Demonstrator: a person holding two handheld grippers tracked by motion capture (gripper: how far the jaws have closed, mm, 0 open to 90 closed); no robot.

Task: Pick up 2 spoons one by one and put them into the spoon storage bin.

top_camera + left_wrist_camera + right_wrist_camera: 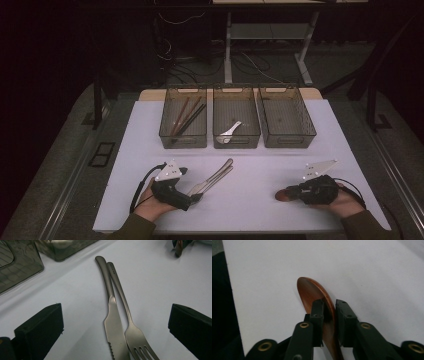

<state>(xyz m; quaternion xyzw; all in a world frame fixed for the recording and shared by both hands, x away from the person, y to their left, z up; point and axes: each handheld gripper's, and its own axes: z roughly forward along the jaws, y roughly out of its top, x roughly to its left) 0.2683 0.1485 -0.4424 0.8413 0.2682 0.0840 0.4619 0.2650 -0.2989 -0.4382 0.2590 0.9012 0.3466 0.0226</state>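
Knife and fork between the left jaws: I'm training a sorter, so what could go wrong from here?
The knife and fork lie crossed and touching, so the open left gripper may pinch both or skid one away. The right gripper grips the wooden spoon on edge at its bowl; it could twist or slip.

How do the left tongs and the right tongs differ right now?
The left tongs stand wide open, their jaws either side of the knife and fork, gripping nothing; the right tongs are shut on a brown wooden spoon. The cutlery lies flat on the white table; the spoon is held on edge. Both sit low over the table.
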